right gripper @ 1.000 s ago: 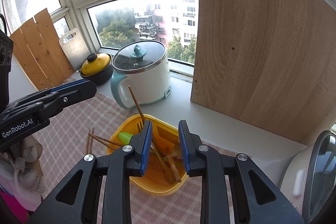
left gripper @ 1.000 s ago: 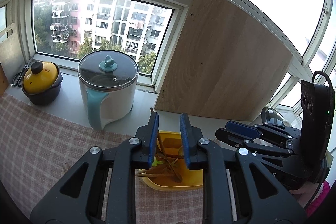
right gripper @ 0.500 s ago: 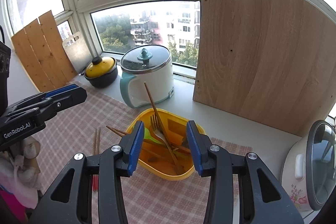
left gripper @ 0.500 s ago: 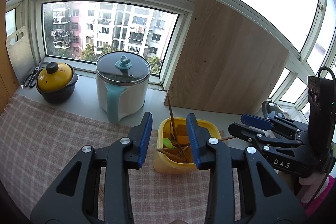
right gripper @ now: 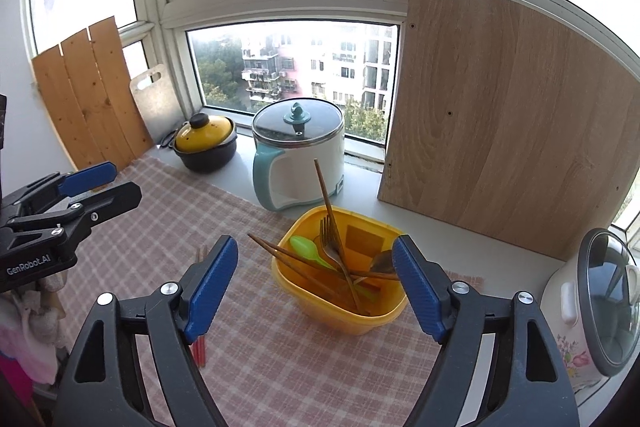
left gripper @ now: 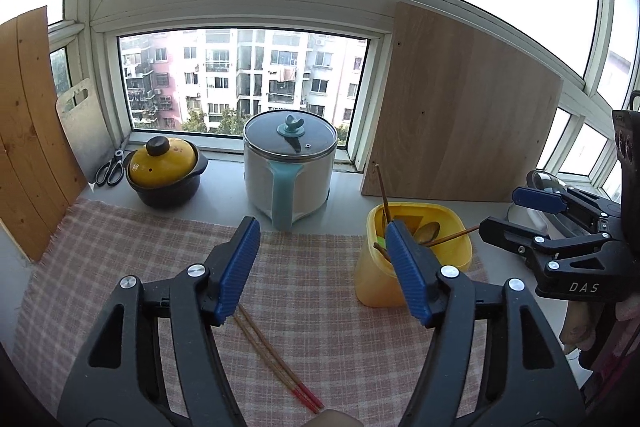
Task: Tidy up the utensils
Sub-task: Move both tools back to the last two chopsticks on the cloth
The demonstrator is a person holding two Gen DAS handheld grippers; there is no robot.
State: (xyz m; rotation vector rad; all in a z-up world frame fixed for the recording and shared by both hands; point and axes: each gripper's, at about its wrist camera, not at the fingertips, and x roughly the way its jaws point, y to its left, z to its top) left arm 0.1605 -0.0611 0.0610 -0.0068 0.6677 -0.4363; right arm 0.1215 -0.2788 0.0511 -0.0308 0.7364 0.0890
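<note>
On checked cloth [right gripper: 280,367]: yellow tub [right gripper: 340,311] holds fork [right gripper: 334,251], green spoon [right gripper: 308,249], wooden sticks. Chopsticks [left gripper: 276,359] lie flat on cloth, under left gripper [left gripper: 320,267]. Left and right gripper [right gripper: 316,283] jaws have just been opening; both spread, empty.

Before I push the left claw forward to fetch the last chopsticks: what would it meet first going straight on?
Probably the pink checked cloth: the open, empty left claw points down at bare cloth. The red-tipped wooden chopsticks lie nearer, under the claw; the yellow plastic tub sits off to the right. Depth is uncertain.
</note>
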